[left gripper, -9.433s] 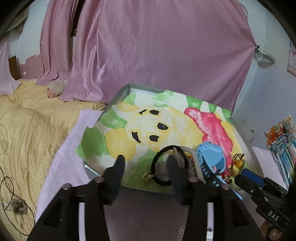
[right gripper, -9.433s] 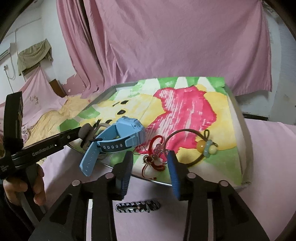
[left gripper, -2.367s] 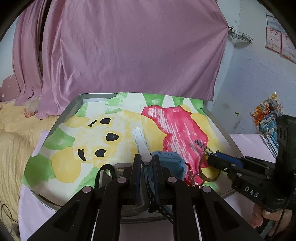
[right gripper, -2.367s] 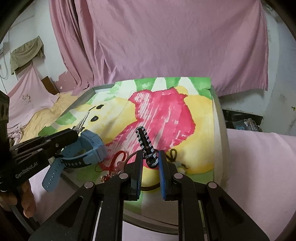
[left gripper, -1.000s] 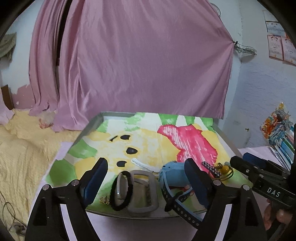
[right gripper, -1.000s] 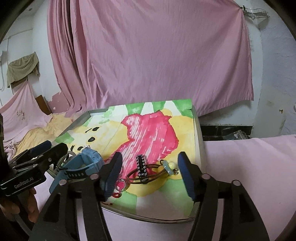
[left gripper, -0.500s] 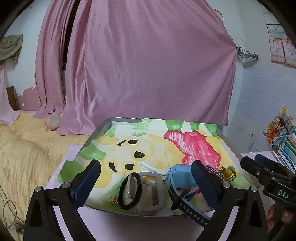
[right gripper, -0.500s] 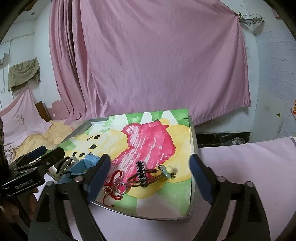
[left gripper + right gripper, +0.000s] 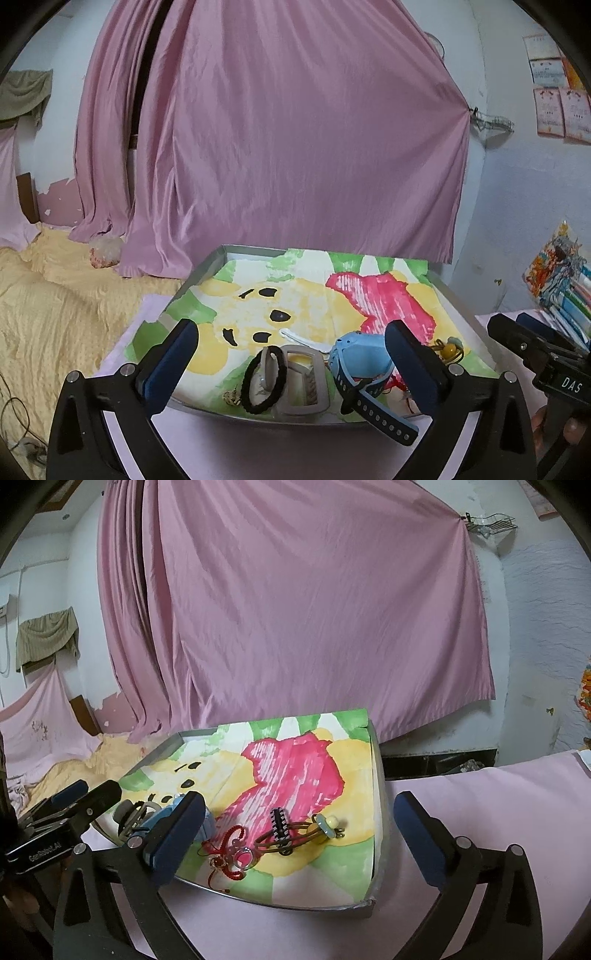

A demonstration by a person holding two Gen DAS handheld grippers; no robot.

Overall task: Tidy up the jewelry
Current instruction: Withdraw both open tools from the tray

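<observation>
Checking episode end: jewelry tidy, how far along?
Looks finished. Done: blue watch, black hair tie, striped clip, red cord bracelet and brown bead bracelet all lie on the tray. In hand: nothing; left gripper and right gripper open. Left: nothing visible outside the tray.

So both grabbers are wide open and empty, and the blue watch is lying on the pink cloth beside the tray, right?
Not quite. The blue watch lies in the tray, on the painted paper, with its strap hanging over the near rim; the left wrist view shows it. Both grippers, left and right, are indeed open and empty.
</observation>
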